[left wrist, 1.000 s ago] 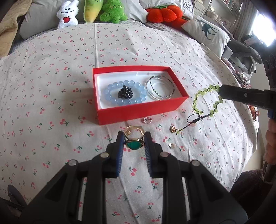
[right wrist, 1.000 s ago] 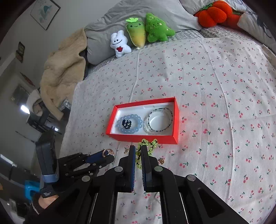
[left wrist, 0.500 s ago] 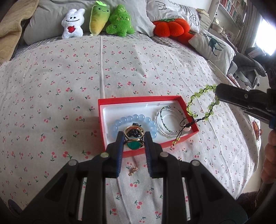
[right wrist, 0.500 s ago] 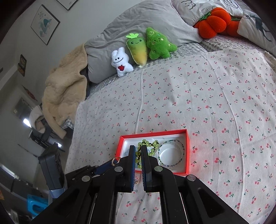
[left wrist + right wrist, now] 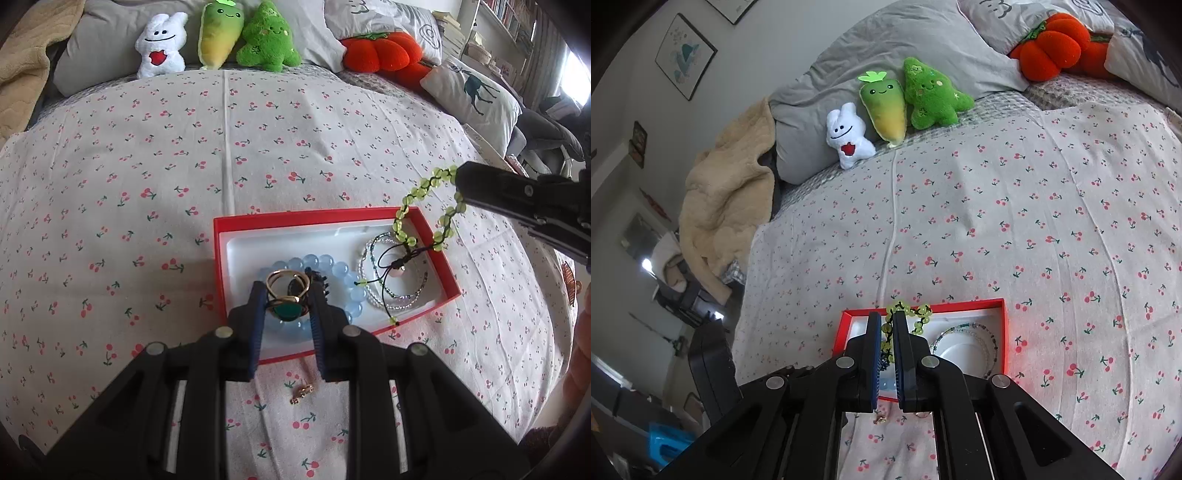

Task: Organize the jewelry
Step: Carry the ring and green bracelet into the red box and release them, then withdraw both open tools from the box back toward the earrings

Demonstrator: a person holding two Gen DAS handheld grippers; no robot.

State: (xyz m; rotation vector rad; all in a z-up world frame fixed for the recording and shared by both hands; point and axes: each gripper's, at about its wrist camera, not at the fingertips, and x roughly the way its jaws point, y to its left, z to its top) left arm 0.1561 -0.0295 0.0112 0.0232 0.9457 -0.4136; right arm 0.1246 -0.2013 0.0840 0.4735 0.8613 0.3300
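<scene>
A red jewelry box [image 5: 221, 266] with a white lining lies on the cherry-print bed sheet. In it are a pale blue bead bracelet [image 5: 334, 264] and a thin beaded bracelet [image 5: 413, 295]. My left gripper [image 5: 287, 295] is shut on a gold ring with a green stone [image 5: 288, 308], held over the blue bracelet. My right gripper [image 5: 891, 325] is shut on a green bead bracelet [image 5: 919, 314], which hangs over the box's right side in the left wrist view [image 5: 402, 210]. The box also shows in the right wrist view [image 5: 1003, 332].
A small gold earring [image 5: 301, 393] lies on the sheet in front of the box. Plush toys [image 5: 255, 37] and pillows [image 5: 476, 92] line the far end of the bed. A beige blanket [image 5: 720, 206] hangs at the bed's left side.
Both grippers have moved forward with their loads. The ring now sits over the blue bracelet in the box, and the green bracelet hangs over the box's right part.
</scene>
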